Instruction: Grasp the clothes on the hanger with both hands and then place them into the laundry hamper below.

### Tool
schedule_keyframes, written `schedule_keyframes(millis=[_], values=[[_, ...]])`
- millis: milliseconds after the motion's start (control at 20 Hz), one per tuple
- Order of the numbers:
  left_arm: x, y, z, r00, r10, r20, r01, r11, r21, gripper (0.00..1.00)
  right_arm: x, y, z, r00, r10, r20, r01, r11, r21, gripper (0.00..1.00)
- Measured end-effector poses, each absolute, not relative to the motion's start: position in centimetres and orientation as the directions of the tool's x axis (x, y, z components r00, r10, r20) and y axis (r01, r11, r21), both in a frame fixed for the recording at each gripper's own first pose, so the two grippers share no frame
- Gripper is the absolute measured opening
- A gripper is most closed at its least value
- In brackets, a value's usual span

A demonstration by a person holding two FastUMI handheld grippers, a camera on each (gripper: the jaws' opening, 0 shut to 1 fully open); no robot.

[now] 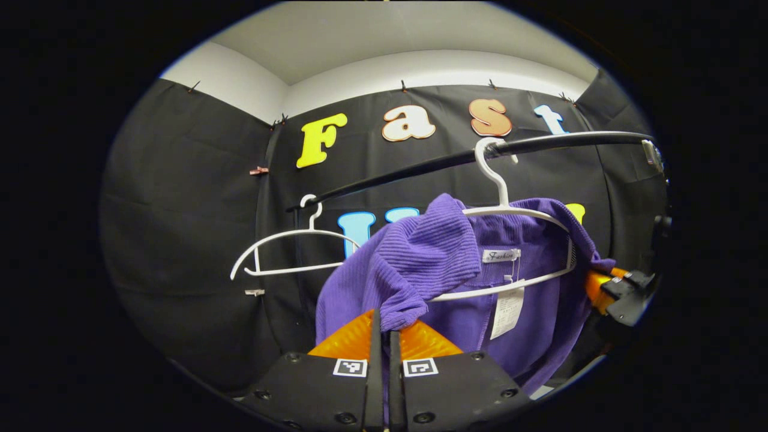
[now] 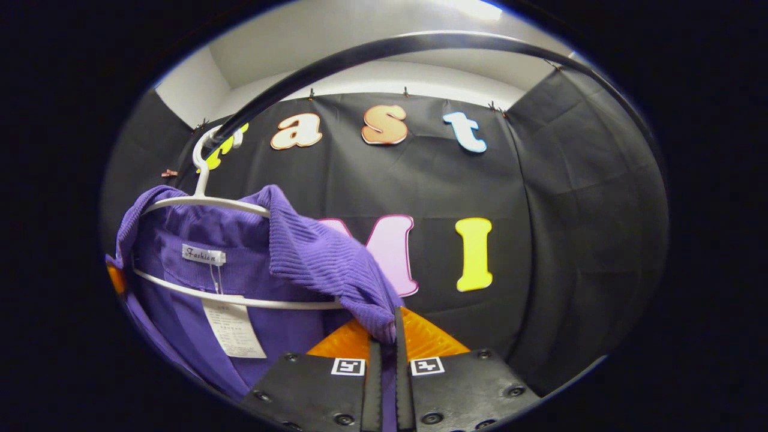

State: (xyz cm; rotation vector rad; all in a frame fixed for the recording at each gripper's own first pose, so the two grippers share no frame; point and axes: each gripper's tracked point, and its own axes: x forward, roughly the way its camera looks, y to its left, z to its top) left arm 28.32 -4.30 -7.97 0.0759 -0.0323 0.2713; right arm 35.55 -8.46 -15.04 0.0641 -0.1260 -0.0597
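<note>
Left gripper view: tongs (image 1: 382, 327) pinch purple garment (image 1: 420, 258), fingertips hidden

Left gripper (image 1: 382, 327) and right gripper (image 2: 384, 327) both raised, fingers pinched together

At centre frame, your purple garment (image 1: 414, 258) has a small white neck label (image 1: 501, 255) with one script word. Print on the care tag (image 1: 507, 312) below is too small to read. Square code markers (image 1: 350, 367) sit at bottom centre on the left gripper (image 1: 384, 336) and the right gripper (image 2: 387, 336).
</note>
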Motion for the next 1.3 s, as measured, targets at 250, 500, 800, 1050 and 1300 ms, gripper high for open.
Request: schedule_keyframes(millis=[250,500,800,1050,1300], values=[[29.2,-1.0,-3.4,0.947,0.307,0.095,-0.313,0.948,0.052,0.05,37.6,-10.6,-10.7,0.977,-0.076,0.201,0.075,0.997,0.011,0.13],[31.9,1.2,-4.6,0.957,0.288,0.028,-0.289,0.955,0.070,0.05,39.8,-10.1,-13.4,0.992,-0.037,0.120,0.042,0.998,-0.036,0.13],[31.0,1.9,-7.2,0.961,0.274,-0.021,-0.273,0.961,0.047,0.06,38.9,-10.0,-18.4,1.000,-0.017,0.010,0.017,0.999,0.034,0.13],[31.4,2.4,-8.4,0.965,0.246,-0.092,-0.244,0.969,0.031,0.06,39.1,-10.0,-21.1,0.996,0.006,-0.088,-0.001,0.998,0.059,0.13],[32.5,2.8,-10.0,0.965,0.236,-0.117,-0.229,0.971,0.068,0.05,38.5,-8.7,-25.0,0.988,0.049,-0.148,-0.036,0.995,0.088,0.13]])
